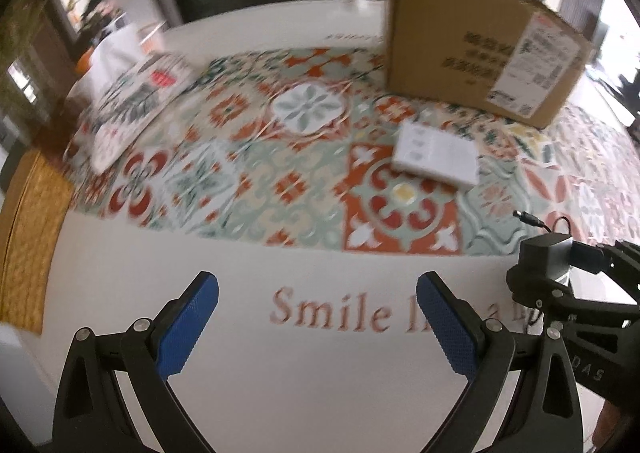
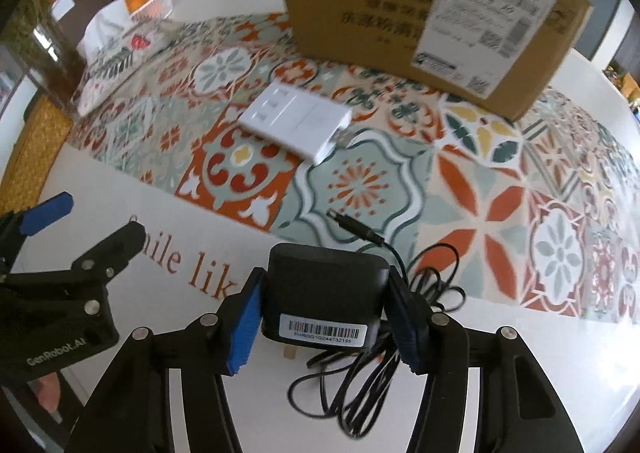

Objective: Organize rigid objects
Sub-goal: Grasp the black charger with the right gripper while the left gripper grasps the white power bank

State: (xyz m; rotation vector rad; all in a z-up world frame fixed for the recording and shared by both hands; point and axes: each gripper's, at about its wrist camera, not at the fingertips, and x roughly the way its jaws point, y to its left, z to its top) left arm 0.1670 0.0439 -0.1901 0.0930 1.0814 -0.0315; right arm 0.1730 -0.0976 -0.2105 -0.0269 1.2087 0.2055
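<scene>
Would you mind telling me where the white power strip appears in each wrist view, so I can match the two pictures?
Left wrist: the white power strip lies right of centre on the patterned tablecloth, in front of the cardboard box.
Right wrist: the white power strip lies upper centre-left, left of the box.
Shared landmark: the cardboard box.

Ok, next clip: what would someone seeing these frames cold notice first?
Probably the black power adapter clamped between the blue pads of the right tongs, its tangled cord trailing onto the table. Behind it, a big cardboard box with a shipping label stands at the far side of the bright tile-pattern tablecloth, with a white multi-port charger lying in front. The left tongs are open, empty.
</scene>
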